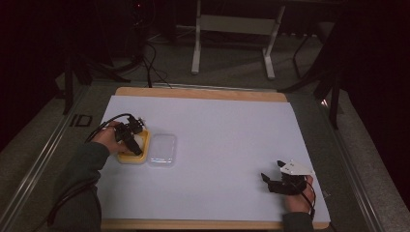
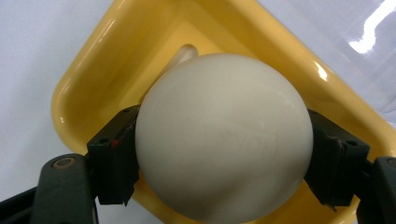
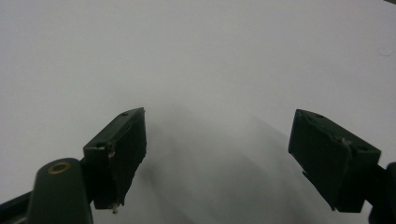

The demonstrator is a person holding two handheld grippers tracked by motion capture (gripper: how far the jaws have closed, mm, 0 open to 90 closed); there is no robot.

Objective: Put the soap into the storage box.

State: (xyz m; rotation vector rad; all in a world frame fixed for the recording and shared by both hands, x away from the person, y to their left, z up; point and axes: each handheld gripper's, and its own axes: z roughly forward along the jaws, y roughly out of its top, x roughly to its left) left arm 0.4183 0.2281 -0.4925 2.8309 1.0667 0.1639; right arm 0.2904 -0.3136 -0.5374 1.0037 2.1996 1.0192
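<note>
- The right gripper (image 1: 271, 176) is hovering over the bare white sheet (image 1: 227, 145) at the near right, its jaws gaping wide and holding nothing.
- The left gripper (image 2: 223, 154) is clamping a smooth, matte, cream-white ball (image 2: 224, 140) between both pads, right above the tray (image 2: 93, 70).
- The tray, glossy yellow with rounded corners, is sitting at the sheet's left.
- A clear lid (image 1: 162, 150) is lying just beside the tray, on its right.
</note>
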